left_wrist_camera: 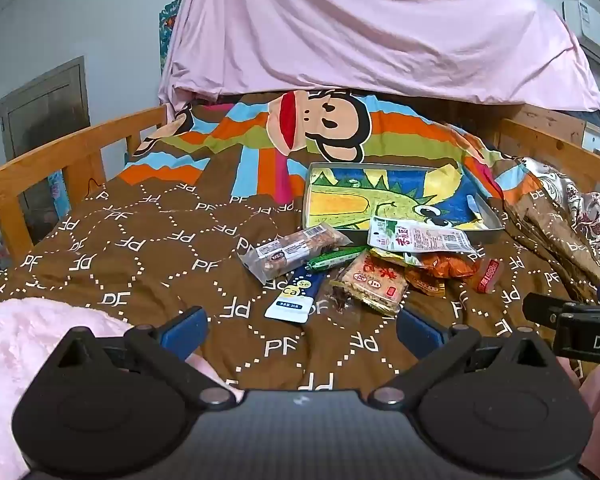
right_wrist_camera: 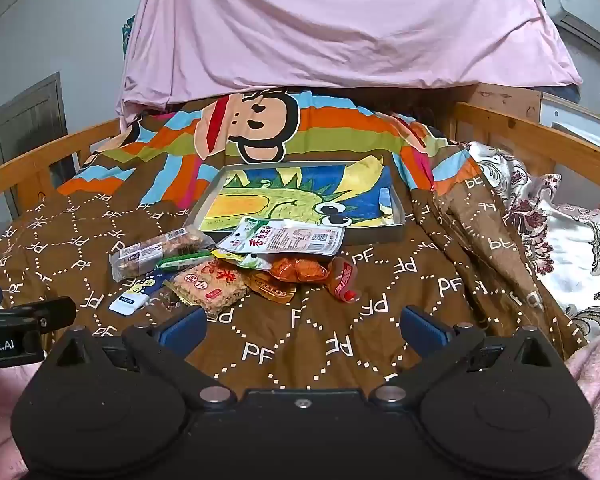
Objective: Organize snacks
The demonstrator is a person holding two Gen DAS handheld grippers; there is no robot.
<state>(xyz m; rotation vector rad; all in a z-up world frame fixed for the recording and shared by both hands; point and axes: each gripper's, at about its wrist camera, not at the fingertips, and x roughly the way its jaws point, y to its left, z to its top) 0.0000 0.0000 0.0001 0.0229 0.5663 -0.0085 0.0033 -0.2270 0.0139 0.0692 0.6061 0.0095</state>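
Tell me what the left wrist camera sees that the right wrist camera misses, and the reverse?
Only the left view shows the fluffy pink fabric bulging at lower left. Only the right view shows the whole floral satin bedding on the right. Both show the snack pile, the dinosaur tray, the brown quilt, and each open, empty hand-held gripper.

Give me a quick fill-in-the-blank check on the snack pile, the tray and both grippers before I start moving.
1. The left gripper and right gripper both stand ____.
2. The tray has a ____ drawn inside it.
3. The snacks lie in a pile on the ____ quilt.
4. The white packet rests partly on the tray's near ____.

Missing words: open; crocodile; brown; edge
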